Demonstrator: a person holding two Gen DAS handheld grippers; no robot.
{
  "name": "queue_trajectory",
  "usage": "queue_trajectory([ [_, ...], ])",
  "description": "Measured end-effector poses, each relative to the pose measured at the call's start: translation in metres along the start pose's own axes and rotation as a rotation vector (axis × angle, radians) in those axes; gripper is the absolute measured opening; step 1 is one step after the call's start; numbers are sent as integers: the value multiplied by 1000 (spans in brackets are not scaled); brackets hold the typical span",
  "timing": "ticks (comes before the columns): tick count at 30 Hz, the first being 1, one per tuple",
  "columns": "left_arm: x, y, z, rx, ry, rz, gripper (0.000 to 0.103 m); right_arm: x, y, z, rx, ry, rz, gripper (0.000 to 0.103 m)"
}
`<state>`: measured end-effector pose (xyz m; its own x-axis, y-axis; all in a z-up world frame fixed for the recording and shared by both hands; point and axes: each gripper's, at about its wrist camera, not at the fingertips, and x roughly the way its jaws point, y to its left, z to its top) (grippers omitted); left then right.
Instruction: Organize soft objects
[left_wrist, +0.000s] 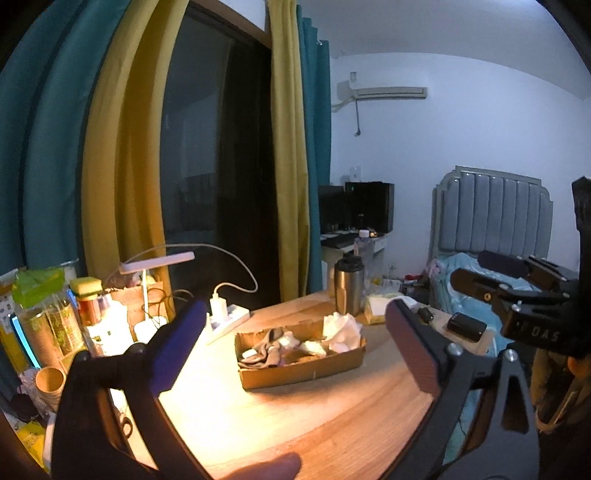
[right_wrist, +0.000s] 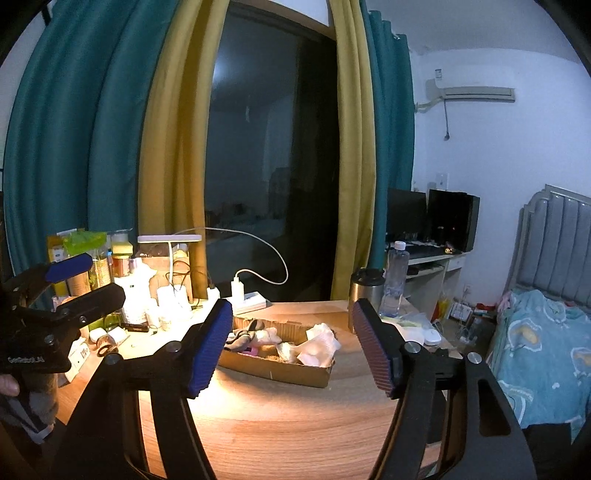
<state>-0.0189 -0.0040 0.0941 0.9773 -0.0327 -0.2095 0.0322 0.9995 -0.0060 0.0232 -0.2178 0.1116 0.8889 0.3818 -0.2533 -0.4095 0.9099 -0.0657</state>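
Note:
A shallow cardboard tray (left_wrist: 306, 371) (right_wrist: 280, 367) sits mid-table and holds soft items: dark grey socks (left_wrist: 266, 350) (right_wrist: 243, 338), pale rolled socks (right_wrist: 267, 334) and a crumpled white cloth (left_wrist: 341, 330) (right_wrist: 319, 343). My left gripper (left_wrist: 295, 343) is open and empty, held above the table in front of the tray. My right gripper (right_wrist: 291, 339) is open and empty, also short of the tray. The left gripper shows at the left of the right wrist view (right_wrist: 79, 277); the right gripper shows at the right edge of the left wrist view (left_wrist: 491, 273).
A steel tumbler (left_wrist: 349, 290) and a water bottle (right_wrist: 395, 280) stand behind the tray. A power strip with charger (left_wrist: 225, 314), a desk lamp (right_wrist: 170, 240) and several jars (left_wrist: 55, 314) crowd the table's left. A bed (right_wrist: 543, 350) lies to the right.

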Motion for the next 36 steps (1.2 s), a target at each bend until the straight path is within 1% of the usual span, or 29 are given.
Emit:
queue_trajectory([
  [3,-2,2,2,-6,-6,4,99,0,1,2,2,2,-2,73],
  [5,-4,3,2,-9,-9,6,99,0,1,2,-1,-1,-1,80],
  [6,-4,3,2,-10,-9,7,99,0,2,2,-1,-1,2,81],
  [20,-3,5,4,-36,-10,22,99,-2,1,3,5,-5,4,81],
  [36,-5,4,4,-37,-10,14,99,-2,1,3,6,-5,4,81],
])
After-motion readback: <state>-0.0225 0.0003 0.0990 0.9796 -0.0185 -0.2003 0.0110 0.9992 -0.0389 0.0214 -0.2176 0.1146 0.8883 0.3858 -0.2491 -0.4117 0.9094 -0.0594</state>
